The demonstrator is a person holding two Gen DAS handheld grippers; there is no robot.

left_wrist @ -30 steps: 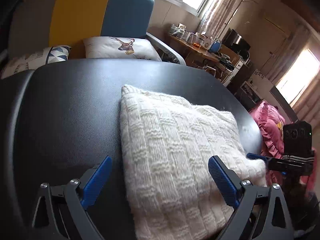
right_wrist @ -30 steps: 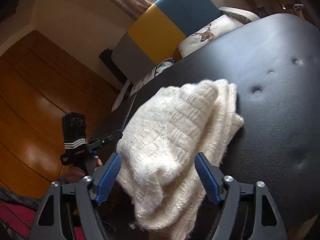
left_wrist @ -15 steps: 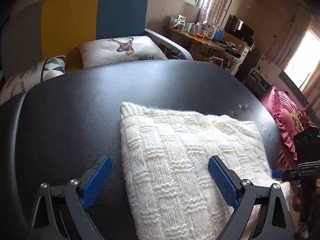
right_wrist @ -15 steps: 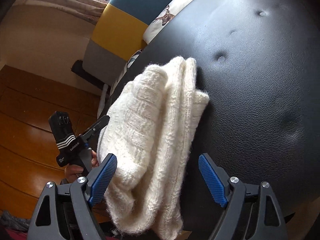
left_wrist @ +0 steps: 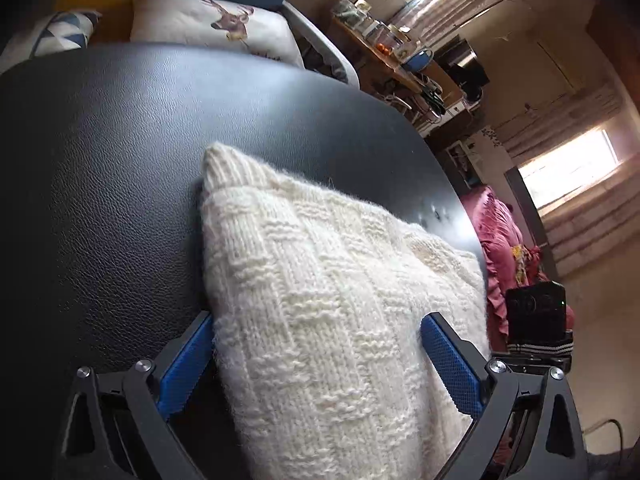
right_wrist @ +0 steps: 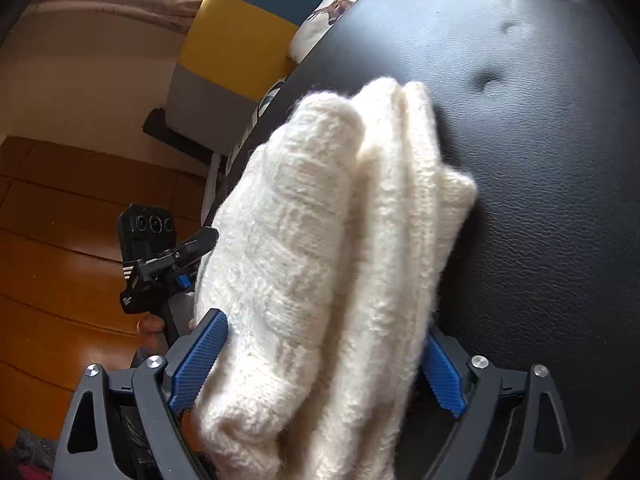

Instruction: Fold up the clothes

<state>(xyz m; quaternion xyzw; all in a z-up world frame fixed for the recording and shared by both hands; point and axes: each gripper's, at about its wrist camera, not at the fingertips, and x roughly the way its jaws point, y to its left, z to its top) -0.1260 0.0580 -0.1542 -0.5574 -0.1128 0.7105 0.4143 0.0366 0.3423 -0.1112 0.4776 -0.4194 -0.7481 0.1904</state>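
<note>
Cream knitted sweater (left_wrist: pixel 320 320), folded into a thick bundle with a basket-weave pattern, lying on a black leather-textured tabletop (left_wrist: pixel 104 168) with its near end over the tabletop's near edge. Left gripper (left_wrist: pixel 318 364): jaws wide, blue-padded fingers (left_wrist: pixel 184 364) straddling the sweater's near end; the left pad sits against the knit, the right pad (left_wrist: pixel 450 364) is partly sunk in it, and whether they press cannot be told. Right gripper (right_wrist: pixel 316 364): jaws equally wide, blue pads (right_wrist: pixel 198 360) on either side of the rolled, layered end of the sweater (right_wrist: pixel 332 240), which fills the gap between them. In the right wrist view the left gripper's body (right_wrist: pixel 160 264) appears beyond the bundle, near the tabletop's edge, over a brown wooden surface (right_wrist: pixel 60 220). Past the far edge of the tabletop (right_wrist: pixel 540 140): a deer-print cushion (left_wrist: pixel 216 24) and a yellow, blue and grey chair back (right_wrist: pixel 236 44). Pink fabric (left_wrist: pixel 508 256) lies beyond the right edge
</note>
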